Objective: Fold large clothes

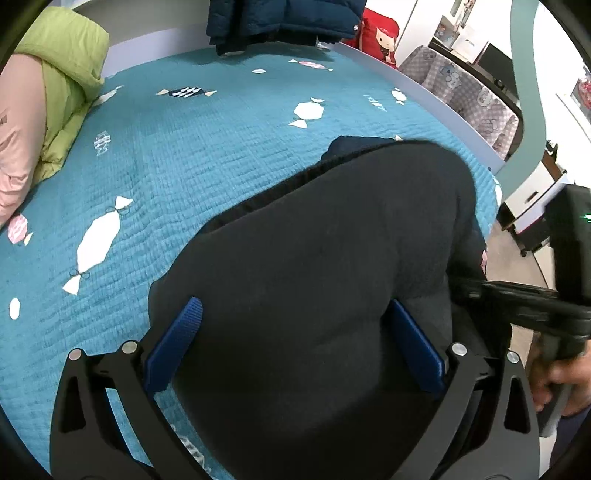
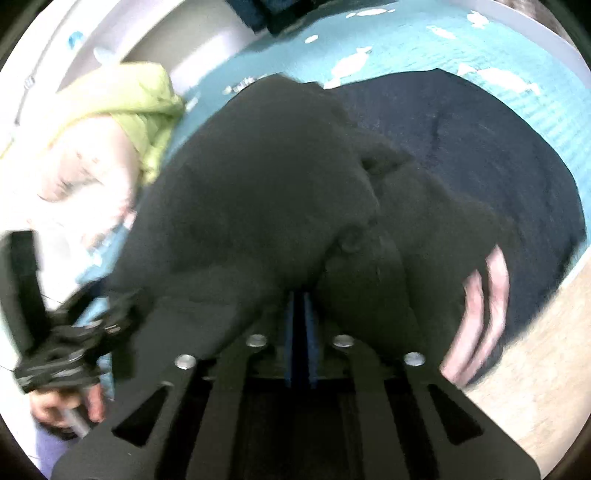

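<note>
A large dark garment [image 1: 314, 258] lies spread on the teal quilted bed cover [image 1: 184, 147], near the bed's right edge. My left gripper [image 1: 299, 345] stands wide open, its blue fingers [image 1: 181, 339] on either side of a bulge of the cloth. In the right wrist view the same garment [image 2: 258, 184] is bunched and blurred. My right gripper [image 2: 301, 299] has its blue fingers almost together, and a fold of the cloth sits over their tips. The right gripper's black body [image 1: 517, 306] shows at the garment's right side, with a hand [image 1: 561, 380] holding it.
A lime green jacket [image 1: 62, 74] and a pale pink garment [image 1: 14, 147] are piled at the bed's left. A navy quilted jacket [image 1: 280, 22] hangs over the far edge. The bed's white rim [image 1: 443, 99] runs along the right, with wood floor [image 2: 535, 369] beyond it.
</note>
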The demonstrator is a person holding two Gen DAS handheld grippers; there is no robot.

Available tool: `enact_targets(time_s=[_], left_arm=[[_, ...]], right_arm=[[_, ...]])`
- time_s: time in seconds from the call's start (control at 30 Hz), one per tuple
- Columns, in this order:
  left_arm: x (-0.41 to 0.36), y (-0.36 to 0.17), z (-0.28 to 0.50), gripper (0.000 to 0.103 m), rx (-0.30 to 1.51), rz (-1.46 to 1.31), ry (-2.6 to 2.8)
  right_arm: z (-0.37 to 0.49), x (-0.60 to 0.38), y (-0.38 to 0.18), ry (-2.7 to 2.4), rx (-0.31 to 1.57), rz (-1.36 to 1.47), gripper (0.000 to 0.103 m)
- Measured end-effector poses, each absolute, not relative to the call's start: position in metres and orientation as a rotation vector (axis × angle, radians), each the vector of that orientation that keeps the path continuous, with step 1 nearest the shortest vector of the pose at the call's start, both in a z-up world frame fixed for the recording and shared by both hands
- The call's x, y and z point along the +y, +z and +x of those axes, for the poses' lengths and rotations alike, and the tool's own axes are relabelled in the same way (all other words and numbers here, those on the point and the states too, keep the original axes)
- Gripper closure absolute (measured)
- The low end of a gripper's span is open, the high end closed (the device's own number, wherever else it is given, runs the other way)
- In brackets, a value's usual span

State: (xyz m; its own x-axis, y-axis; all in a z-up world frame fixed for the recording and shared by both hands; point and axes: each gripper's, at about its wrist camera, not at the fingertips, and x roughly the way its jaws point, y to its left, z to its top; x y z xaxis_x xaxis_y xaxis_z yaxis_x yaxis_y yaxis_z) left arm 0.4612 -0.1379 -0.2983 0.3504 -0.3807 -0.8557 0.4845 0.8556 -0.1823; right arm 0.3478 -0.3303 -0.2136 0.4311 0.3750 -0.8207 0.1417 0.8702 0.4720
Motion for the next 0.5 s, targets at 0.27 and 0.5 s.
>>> enact_targets(time_s=[0.27,0.5], left_arm=[[-0.126,-0.29,0.443,0.004,1.069,0.112,-0.586],[-0.128,-0.242,0.428,0.004,1.022,0.04,-0.664]], right_arm=[[0.265,-0.335,-0.166,0.061,0.955,0.485,0.041],[0.265,-0.345,-0.258,-0.024,1.184,0.566,0.041]])
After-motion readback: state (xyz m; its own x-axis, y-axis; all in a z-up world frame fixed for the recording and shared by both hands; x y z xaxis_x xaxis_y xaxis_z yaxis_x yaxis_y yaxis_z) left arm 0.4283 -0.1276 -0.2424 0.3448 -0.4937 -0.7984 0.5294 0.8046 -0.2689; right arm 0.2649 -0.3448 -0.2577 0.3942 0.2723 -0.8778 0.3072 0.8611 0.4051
